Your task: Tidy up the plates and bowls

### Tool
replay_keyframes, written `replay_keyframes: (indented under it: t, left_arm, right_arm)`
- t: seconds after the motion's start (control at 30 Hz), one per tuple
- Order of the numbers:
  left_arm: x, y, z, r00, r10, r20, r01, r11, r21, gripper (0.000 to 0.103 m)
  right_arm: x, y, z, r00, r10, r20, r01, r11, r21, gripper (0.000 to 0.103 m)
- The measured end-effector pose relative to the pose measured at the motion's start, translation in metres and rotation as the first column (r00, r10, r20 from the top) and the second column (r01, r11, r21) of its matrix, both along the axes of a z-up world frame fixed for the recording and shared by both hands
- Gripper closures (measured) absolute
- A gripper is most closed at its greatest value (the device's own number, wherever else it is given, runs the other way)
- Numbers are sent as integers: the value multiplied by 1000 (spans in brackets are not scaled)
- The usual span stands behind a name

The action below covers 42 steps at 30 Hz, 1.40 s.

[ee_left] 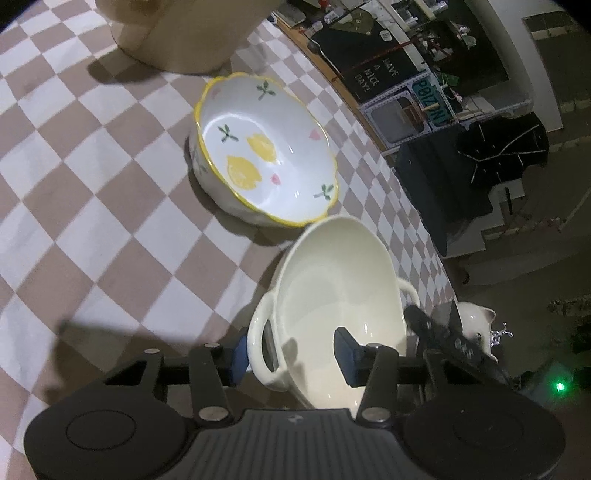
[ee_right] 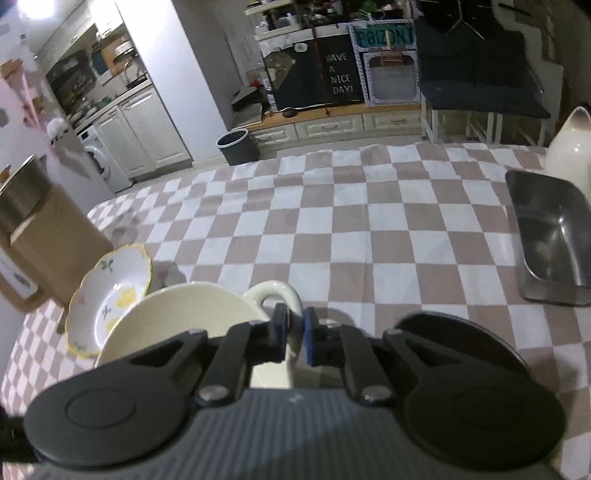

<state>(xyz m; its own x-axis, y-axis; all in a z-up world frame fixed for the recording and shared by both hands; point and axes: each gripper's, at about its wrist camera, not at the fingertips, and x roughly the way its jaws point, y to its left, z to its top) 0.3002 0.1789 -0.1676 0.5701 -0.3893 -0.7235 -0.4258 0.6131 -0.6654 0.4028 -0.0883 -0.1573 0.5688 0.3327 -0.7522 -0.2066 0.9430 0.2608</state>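
A cream two-handled bowl stands on the checked tablecloth, close in front of both grippers. My left gripper straddles its left handle: one pad lies outside the loop, the other inside the bowl against the wall. My right gripper is shut on the opposite handle, pinching the loop between its blue pads. In the left wrist view it shows as a dark shape at the bowl's right side. Just beyond the cream bowl sits a white bowl with a yellow rim and lemon pattern, upright.
A brown paper bag stands past the lemon bowl. A steel tray and a cream pitcher sit at the table's right side. The table edge runs close beside both bowls.
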Motion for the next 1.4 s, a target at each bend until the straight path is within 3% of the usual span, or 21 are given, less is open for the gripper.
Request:
replay_keyframes:
  t: [0.27, 0.47, 0.57, 0.63, 0.67, 0.77, 0.9, 1.03, 1.4]
  left_arm:
    - [1, 20, 4, 999, 36, 7, -36, 997, 64, 60]
    - [8, 32, 4, 1000, -21, 5, 21, 996, 89, 62]
    - [12, 25, 3, 996, -87, -23, 90, 989, 120, 64]
    - [14, 19, 2, 993, -114, -35, 118, 980, 160, 69]
    - [14, 18, 1, 992, -120, -38, 125, 976, 176, 70]
    - [14, 20, -2, 992, -120, -43, 126, 973, 192, 80]
    - [15, 25, -4, 992, -120, -35, 125, 976, 177, 81]
    - [19, 23, -5, 990, -139, -34, 143, 971, 189, 81]
    - [27, 12, -10, 982, -188, -35, 191, 948, 254, 79]
  right_arm:
    - [-22, -2, 6, 997, 48, -56, -48, 999, -8, 89]
    - [-40, -1, 10, 982, 142, -128, -145, 989, -20, 83]
    - [-40, 0, 7, 977, 168, -134, -171, 985, -13, 73]
    - [-38, 5, 3, 976, 173, -131, -179, 983, -35, 56]
    - [-37, 10, 1, 977, 175, -121, -183, 981, -62, 55]
    - [-33, 20, -1, 983, 170, -66, -177, 977, -117, 54]
    - [-24, 31, -6, 978, 193, -83, -201, 974, -101, 52]
    - [-19, 40, -12, 978, 180, -103, -196, 966, -168, 63]
    - [-10, 31, -19, 972, 180, -152, -194, 978, -80, 66]
